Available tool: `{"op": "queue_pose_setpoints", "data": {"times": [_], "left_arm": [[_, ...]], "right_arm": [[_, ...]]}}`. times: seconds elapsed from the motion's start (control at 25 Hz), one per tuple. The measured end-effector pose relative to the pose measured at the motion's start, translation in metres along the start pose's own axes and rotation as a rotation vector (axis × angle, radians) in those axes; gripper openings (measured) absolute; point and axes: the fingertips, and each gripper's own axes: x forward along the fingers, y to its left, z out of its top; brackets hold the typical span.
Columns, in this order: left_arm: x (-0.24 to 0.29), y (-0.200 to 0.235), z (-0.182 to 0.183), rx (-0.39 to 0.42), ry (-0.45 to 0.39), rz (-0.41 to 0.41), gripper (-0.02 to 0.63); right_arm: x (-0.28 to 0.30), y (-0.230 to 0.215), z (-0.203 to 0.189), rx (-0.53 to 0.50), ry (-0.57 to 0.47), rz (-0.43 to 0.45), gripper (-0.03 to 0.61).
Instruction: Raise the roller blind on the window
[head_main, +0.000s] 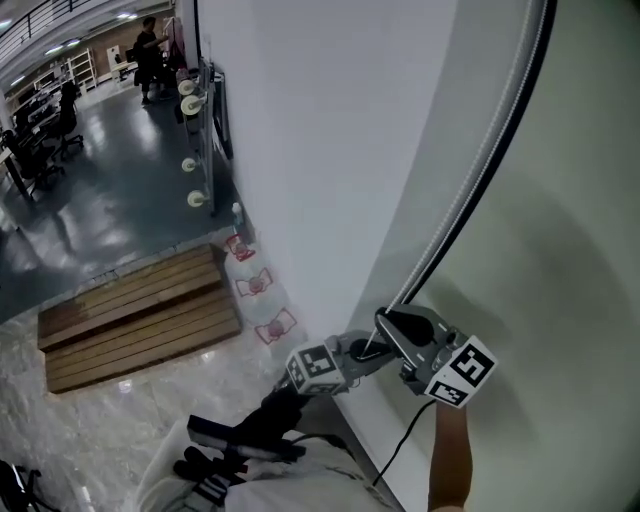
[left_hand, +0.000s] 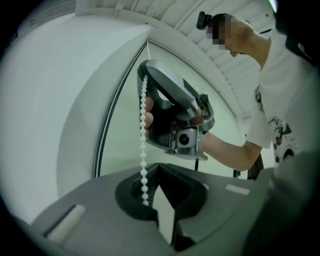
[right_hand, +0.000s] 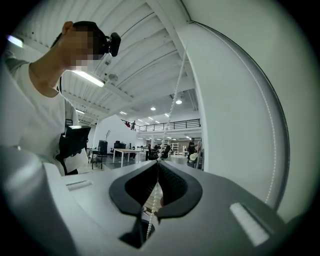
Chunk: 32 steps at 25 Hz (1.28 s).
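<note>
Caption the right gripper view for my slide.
Right gripper shut on the white bead chain, which runs straight upward; office hall behind.

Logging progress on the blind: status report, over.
Right gripper shut on bead chain. Left gripper looks shut, chain tail dangling into its opening. Nothing blocking the chain.

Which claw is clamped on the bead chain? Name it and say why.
The right claw: the bead chain runs between its shut jaws. At the left claw the chain hangs beside the jaw seam.
</note>
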Motion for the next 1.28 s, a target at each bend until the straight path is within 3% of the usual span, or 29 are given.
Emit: {"op": "queue_pose_setpoints", "data": {"times": [0.12,0.28,0.4,0.6,0.96,1.28], "left_arm": [[0.0,-0.013,0.004,-0.067,-0.052,-0.076,-0.002],[-0.002,-0.017,0.007,-0.089,-0.07,-0.127,-0.002],[0.0,-0.021,0.013,-0.094,-0.07,-0.138,-0.002],[0.003,-0.028,0.012,-0.095,-0.065,-0.167,-0.002],[0.007,-0.038,0.01,-0.108,-0.053,-0.192,-0.002],[0.01,-0.039,0.01,-0.099,-0.04,-0.204,-0.002]], "right_arm": [[-0.007,-0.006,-0.003,0.021,-0.012,-0.034,0.013],[-0.008,-0.023,0.009,0.05,-0.04,-0.067,0.165],[-0.02,-0.037,0.039,0.059,-0.113,-0.109,0.19],[-0.041,-0.057,0.105,0.029,-0.241,-0.16,0.183],[-0.04,-0.067,0.201,-0.077,-0.327,-0.156,0.138],[-0.041,-0.068,0.226,-0.086,-0.351,-0.139,0.112]]}}
